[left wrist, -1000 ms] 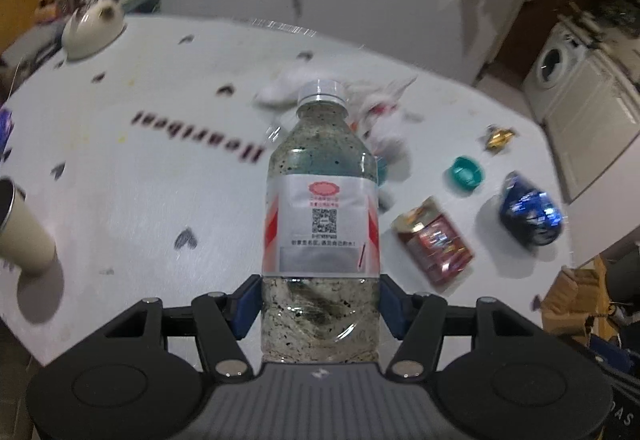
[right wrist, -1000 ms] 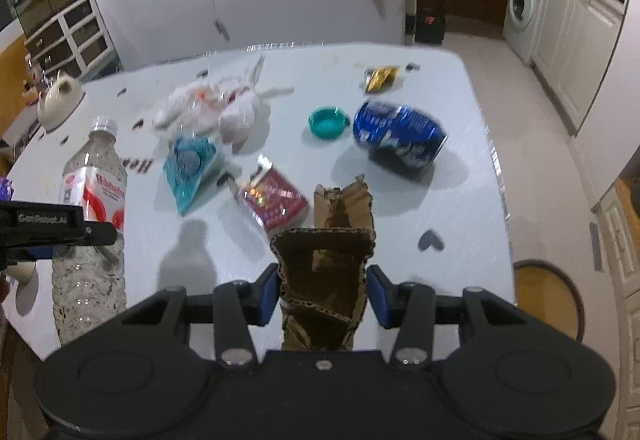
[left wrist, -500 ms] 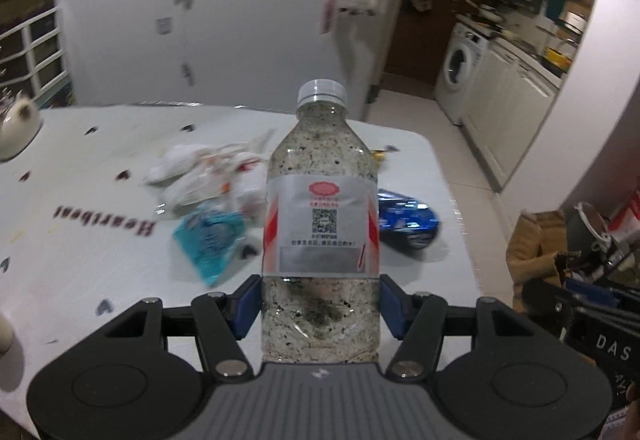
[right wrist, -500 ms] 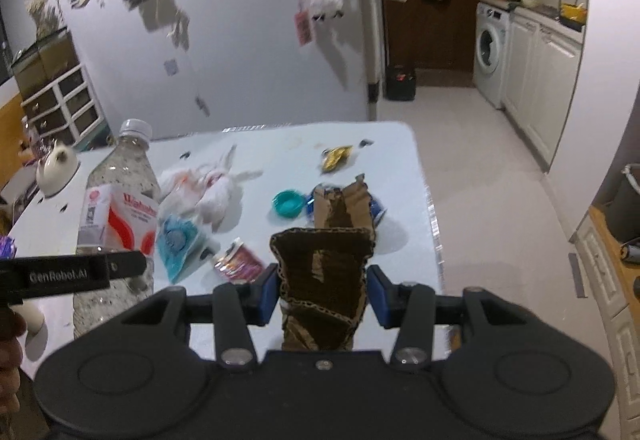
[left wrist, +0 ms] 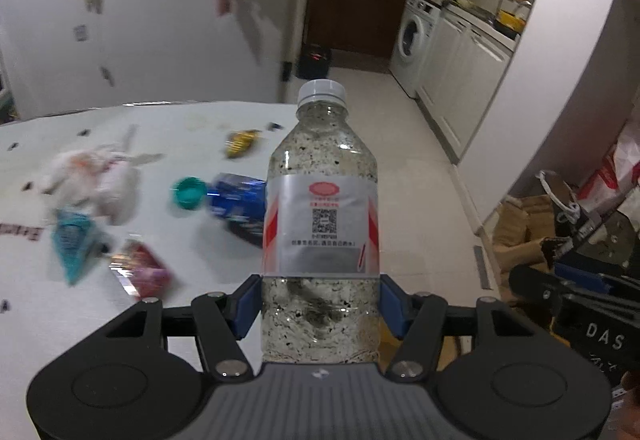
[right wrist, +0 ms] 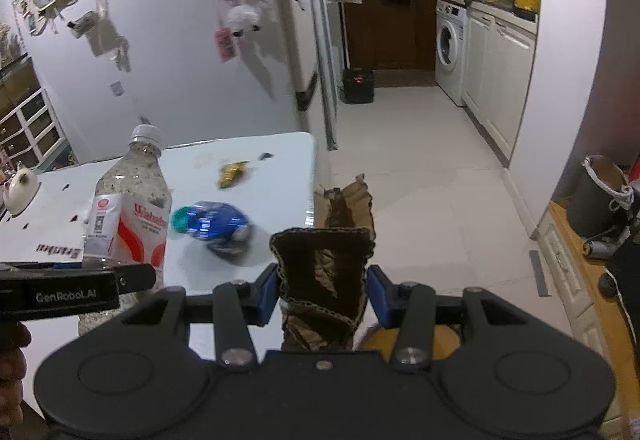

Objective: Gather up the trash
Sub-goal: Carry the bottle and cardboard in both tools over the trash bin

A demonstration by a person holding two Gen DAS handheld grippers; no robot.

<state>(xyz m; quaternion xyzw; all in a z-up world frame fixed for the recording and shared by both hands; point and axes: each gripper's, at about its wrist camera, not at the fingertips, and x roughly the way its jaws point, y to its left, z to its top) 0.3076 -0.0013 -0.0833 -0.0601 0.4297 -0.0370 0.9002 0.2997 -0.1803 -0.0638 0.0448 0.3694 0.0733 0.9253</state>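
Note:
My left gripper (left wrist: 320, 310) is shut on a clear plastic bottle (left wrist: 320, 224) with a white cap and a red and silver label, held upright over the table's right end. The same bottle (right wrist: 128, 215) shows at the left of the right wrist view, with the left gripper's black body below it. My right gripper (right wrist: 323, 294) is shut on a torn piece of brown corrugated cardboard (right wrist: 326, 272), out past the table's edge and above the floor. On the white table (left wrist: 180, 123) lie a crushed blue can (left wrist: 236, 199), a teal cap (left wrist: 188, 191), a gold wrapper (left wrist: 240, 141) and a red packet (left wrist: 144, 272).
A teal pouch (left wrist: 72, 244) and crumpled white plastic (left wrist: 96, 175) lie on the table's left. A yellow bin (right wrist: 384, 340) shows under the right gripper. Boxes and bags (left wrist: 520, 232) crowd the floor at right. A grey bucket (right wrist: 596, 191) and a washing machine (right wrist: 450, 47) stand beyond.
Both grippers have swung right and lifted, carrying the bottle and the cardboard from over the table's middle to its right end. The kitchen floor has come into view.

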